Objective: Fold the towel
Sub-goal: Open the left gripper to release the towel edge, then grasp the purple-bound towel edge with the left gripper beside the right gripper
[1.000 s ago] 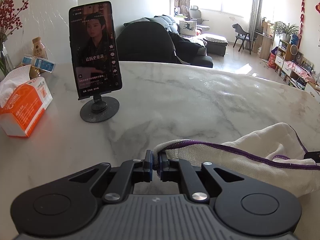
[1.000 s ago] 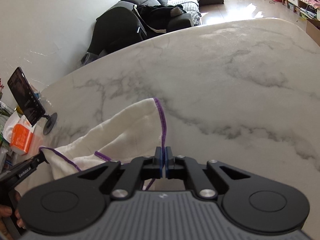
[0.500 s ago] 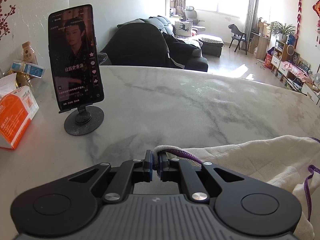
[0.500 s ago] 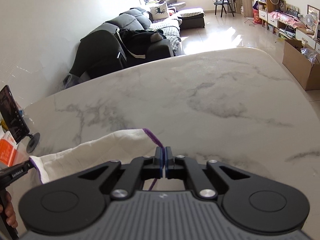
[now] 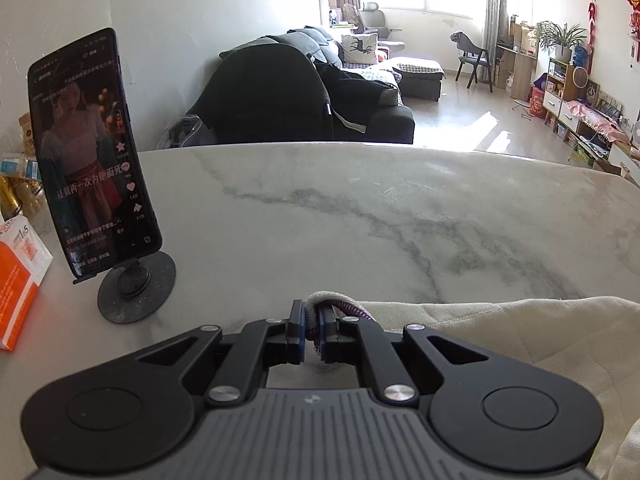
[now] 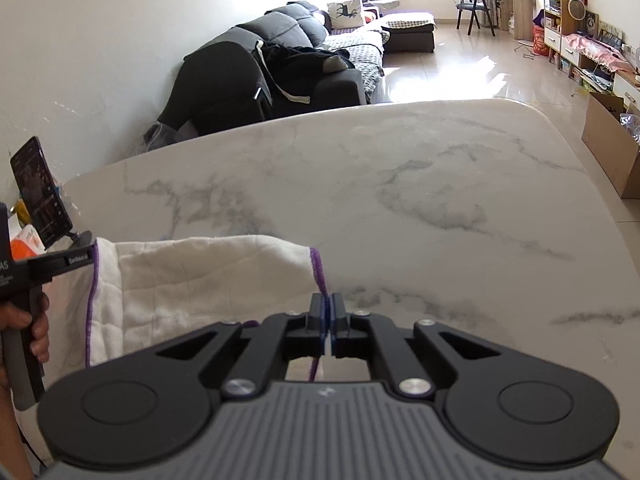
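We've drawn the towel (image 6: 192,280) flat – our left gripper (image 5: 313,328) is easing open on its corner while our right gripper (image 6: 330,320) stays clamped on the purple hem – fold laid

cream quilted towel (image 6: 192,280): purple stitched hem
white marble table (image 5: 360,216): grey veins
black two-finger grippers (image 5: 312,334): blue pads, grey ribbed body
tissue box (image 5: 16,292): orange and white
round phone stand (image 5: 136,284): black

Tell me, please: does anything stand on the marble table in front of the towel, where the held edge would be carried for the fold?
Nothing visible does. The table ahead of the towel is bare marble. The phone on its stand and the orange tissue box are off to the left, apart from the towel.
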